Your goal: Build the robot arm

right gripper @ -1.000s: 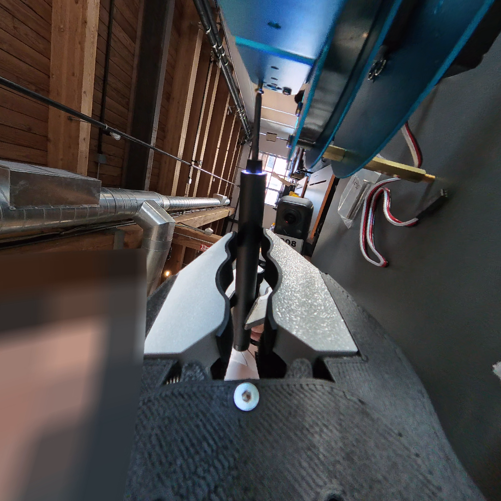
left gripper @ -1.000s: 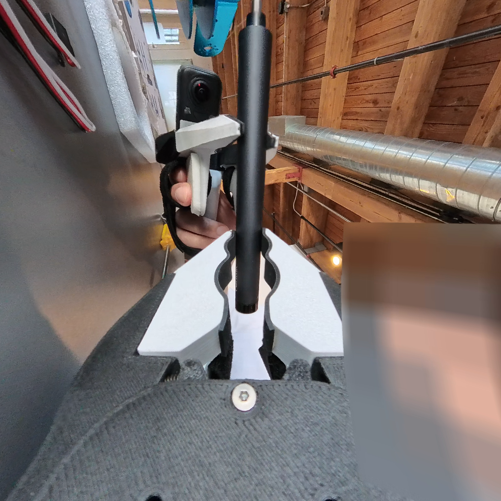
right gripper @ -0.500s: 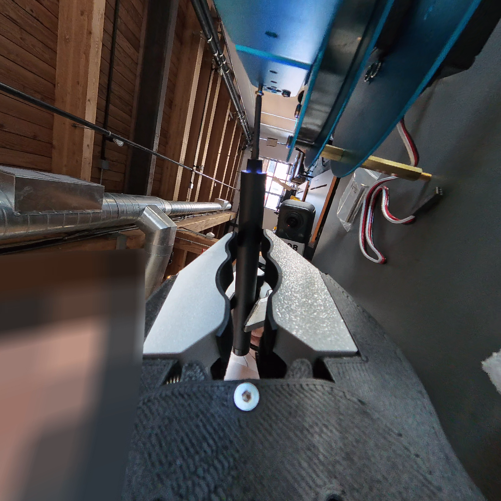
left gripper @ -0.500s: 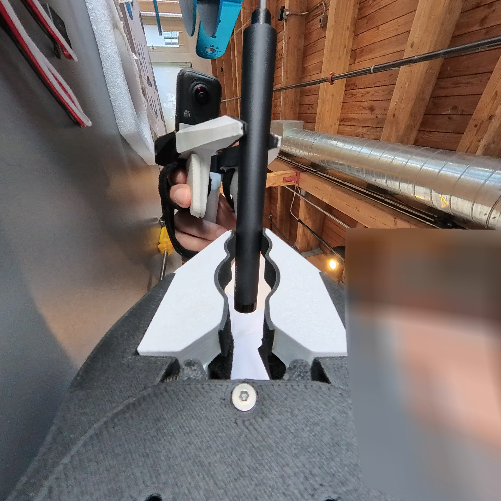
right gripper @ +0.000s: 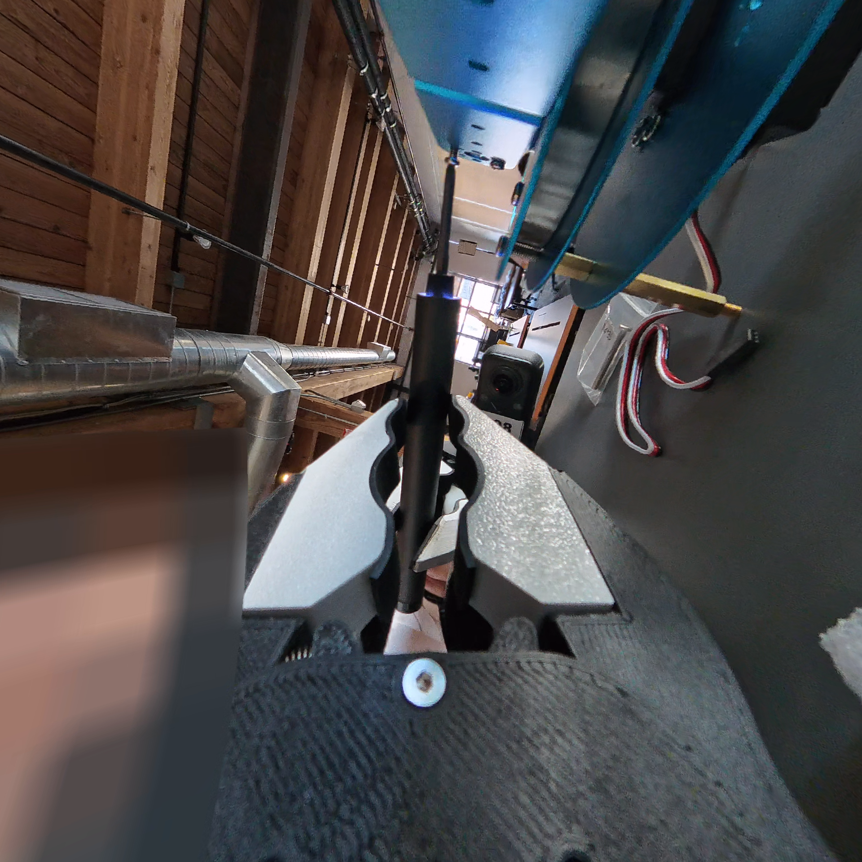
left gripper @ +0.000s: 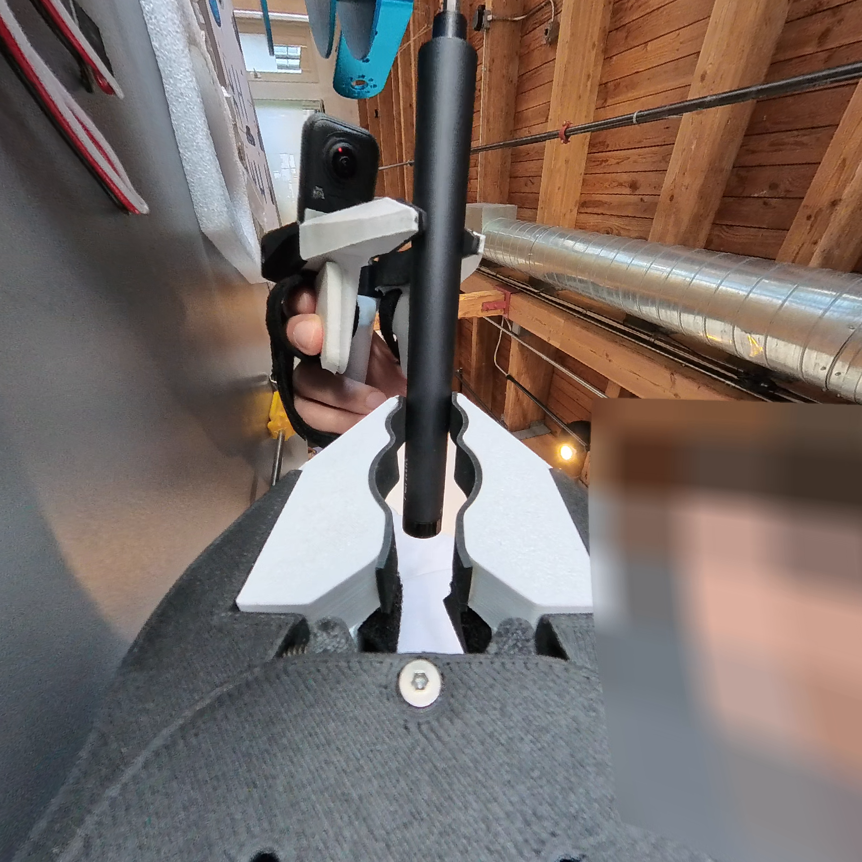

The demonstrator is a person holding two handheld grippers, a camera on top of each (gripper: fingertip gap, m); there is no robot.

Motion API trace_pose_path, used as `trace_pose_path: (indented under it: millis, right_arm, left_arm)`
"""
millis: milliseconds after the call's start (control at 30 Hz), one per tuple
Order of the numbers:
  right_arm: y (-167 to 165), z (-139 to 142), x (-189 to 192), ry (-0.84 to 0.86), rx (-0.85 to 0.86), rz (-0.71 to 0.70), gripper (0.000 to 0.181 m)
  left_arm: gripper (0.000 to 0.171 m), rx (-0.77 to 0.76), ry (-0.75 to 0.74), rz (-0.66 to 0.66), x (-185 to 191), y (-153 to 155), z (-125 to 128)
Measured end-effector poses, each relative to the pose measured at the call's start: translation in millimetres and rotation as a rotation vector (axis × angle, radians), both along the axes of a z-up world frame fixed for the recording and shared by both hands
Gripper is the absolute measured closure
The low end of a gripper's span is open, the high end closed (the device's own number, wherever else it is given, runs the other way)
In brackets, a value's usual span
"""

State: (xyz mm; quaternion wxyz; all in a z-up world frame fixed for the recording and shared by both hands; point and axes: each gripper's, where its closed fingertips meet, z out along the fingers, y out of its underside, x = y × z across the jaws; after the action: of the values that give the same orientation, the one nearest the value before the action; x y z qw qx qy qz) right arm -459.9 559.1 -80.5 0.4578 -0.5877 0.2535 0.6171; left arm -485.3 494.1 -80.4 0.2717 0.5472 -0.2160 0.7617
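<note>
The left gripper point(left gripper: 425, 410) has white fingers point(left gripper: 336, 508) closed around a long black pole point(left gripper: 438, 261), which runs straight up between them, with its round end sitting low in the gap. Farther up the same pole, the right gripper point(left gripper: 406, 233) shows from the front, and its gray fingers squeeze the pole too. A hand point(left gripper: 336, 368) holds that gripper by its white handle, with a black strap around it. A small black camera point(left gripper: 338, 163) sits on top of it. In the right wrist view, the right gripper point(right gripper: 425, 410) has its gray fingers point(right gripper: 522, 513) shut on the black pole point(right gripper: 429, 396), and another black camera point(right gripper: 510, 378) shows just past the fingers. A shiny silver pipe point(left gripper: 676, 289) runs along the brown wood wall point(left gripper: 629, 163). Blue plates point(right gripper: 606, 140) hang near the top, with red and white wires point(right gripper: 648, 373) lying on a gray wall point(right gripper: 746, 513) beside them
</note>
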Motion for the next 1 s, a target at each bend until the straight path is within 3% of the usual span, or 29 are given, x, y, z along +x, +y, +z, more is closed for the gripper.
trace_pose_path:
  millis: [767,900,1000]
  right_arm:
    - [1.3,1.4,0.7,0.008,0.002,0.001,0.165]
    - [1.1,1.6,0.3,-0.013,0.008,0.006,0.165]
    - [-0.5,0.4,0.3,-0.120,0.000,-0.001,0.163]
  left_arm:
    - [0.155,0.003,-0.003,-0.002,1.4,1.2,0.9]
    - [0.155,0.002,-0.005,-0.008,1.3,0.8,1.2]
    - [0.155,0.003,-0.007,0.002,1.5,1.8,1.3]
